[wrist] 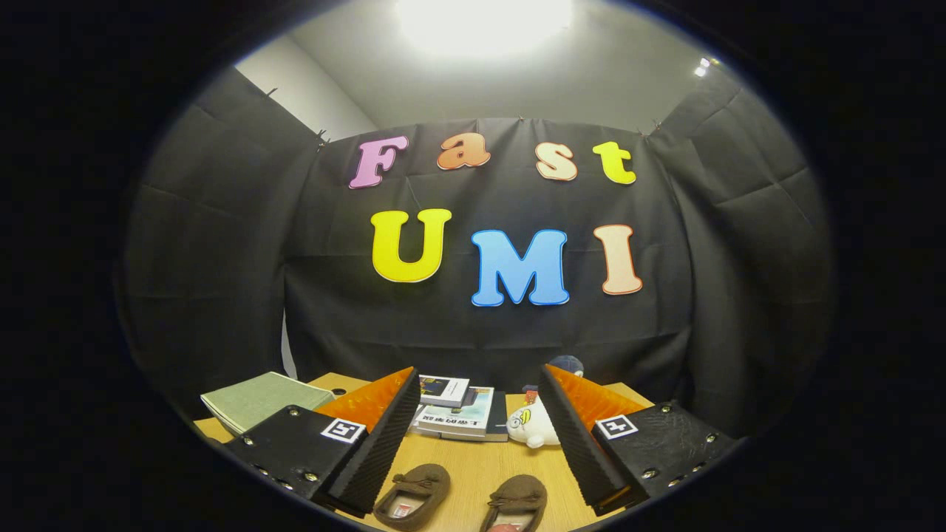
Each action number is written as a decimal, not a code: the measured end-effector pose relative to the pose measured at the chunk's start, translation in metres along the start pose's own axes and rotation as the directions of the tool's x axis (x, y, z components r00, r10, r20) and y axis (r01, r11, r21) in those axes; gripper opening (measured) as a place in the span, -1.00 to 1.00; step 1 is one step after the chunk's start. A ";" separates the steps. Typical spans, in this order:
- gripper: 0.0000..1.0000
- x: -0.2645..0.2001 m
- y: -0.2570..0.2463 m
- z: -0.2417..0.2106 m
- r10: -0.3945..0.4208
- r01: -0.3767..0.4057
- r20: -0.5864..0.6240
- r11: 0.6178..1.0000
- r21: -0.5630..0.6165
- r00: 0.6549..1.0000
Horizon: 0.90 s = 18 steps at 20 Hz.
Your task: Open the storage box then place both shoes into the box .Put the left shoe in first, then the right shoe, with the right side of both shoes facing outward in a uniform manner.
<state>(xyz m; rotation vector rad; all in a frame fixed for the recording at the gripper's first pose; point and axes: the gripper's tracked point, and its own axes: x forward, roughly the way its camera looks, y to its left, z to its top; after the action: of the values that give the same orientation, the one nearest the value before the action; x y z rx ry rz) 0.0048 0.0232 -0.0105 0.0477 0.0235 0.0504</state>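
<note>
Two brown slip-on shoes lie on the wooden table just below and between my fingers: one shoe (412,496) to the left, the other shoe (516,504) to the right, both with toes pointing away from me. My gripper (479,395) hangs above them, open, with a wide gap and nothing between the fingers. A flat grey-green lidded thing (262,399) rests at the table's far left beyond my left finger; I cannot tell whether it is the storage box.
A stack of books (457,412) lies at the back of the wooden table (473,462), beyond the shoes. A white plush toy (533,425) with a dark cap sits next to the books, close to my right finger. Black cloth walls close in the booth.
</note>
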 end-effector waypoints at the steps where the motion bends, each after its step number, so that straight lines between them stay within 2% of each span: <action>1: 0.95 0.001 0.003 -0.001 0.004 -0.004 -0.004 1.000 0.011 1.000; 10: 0.95 0.009 0.052 -0.025 0.086 -0.075 -0.064 0.984 0.164 0.994; 15: 0.95 0.014 0.089 -0.053 0.166 -0.120 -0.133 0.946 0.302 0.977; 18: 0.95 0.014 0.112 -0.067 0.219 -0.141 -0.160 0.907 0.396 0.963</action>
<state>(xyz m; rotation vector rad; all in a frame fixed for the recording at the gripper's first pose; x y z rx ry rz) 0.0118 0.1385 -0.0722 0.4370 0.2324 0.2374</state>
